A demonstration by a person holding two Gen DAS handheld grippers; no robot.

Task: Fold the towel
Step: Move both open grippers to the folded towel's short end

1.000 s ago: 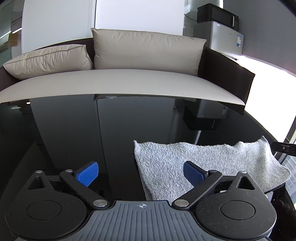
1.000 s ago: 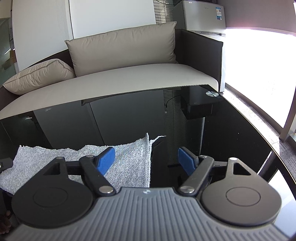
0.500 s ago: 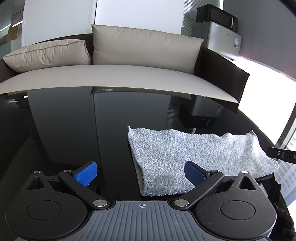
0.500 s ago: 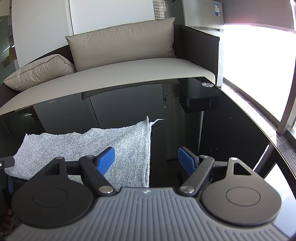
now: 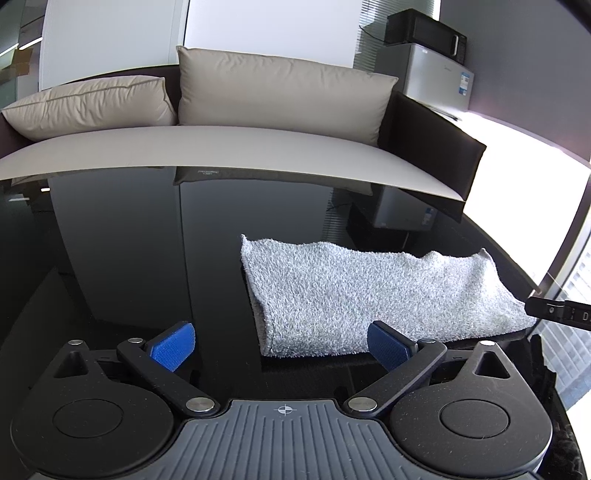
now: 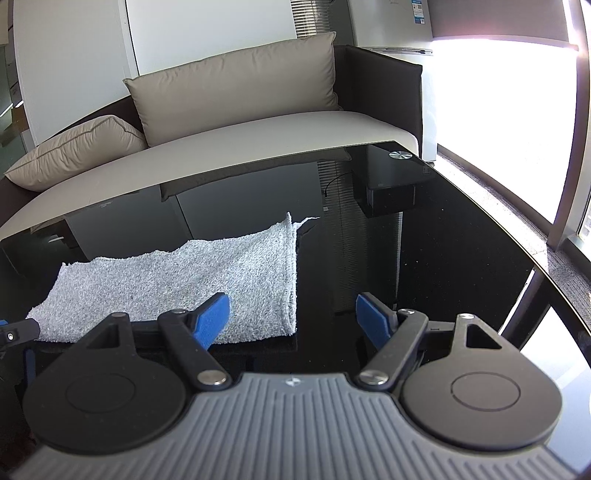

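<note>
2 grippers are seen above a glossy black desk [image 5: 110, 258], each with its blue-padded jaws spread wide and nothing held between them. The left gripper [image 5: 280, 341] is held low over the near edge of the desk, its right pad just in front of the near edge of a grey terry towel [image 5: 369, 291], its left pad over bare desk. The right gripper [image 6: 291, 314] is likewise released; its left pad overlaps the towel's near right portion in the right wrist view, while its right pad sits over bare black glass. Whether either pad touches the cloth cannot be told from these angles.

The towel [image 6: 177, 280] lies flat on the desk, already folded into a long band with 2 layers visible along its left end in the left wrist view. Its far edge is wavy, and a hemmed edge runs down its right side with a small corner sticking out at the far right. A black tip of the right gripper is seen at the towel's right end in the left wrist view.

Beyond the desk, a sofa [image 5: 221, 147] with 2 beige cushions [image 5: 280, 88] is seen, and a microwave [image 5: 424, 33] is set on a small silver fridge [image 5: 432, 74].
</note>
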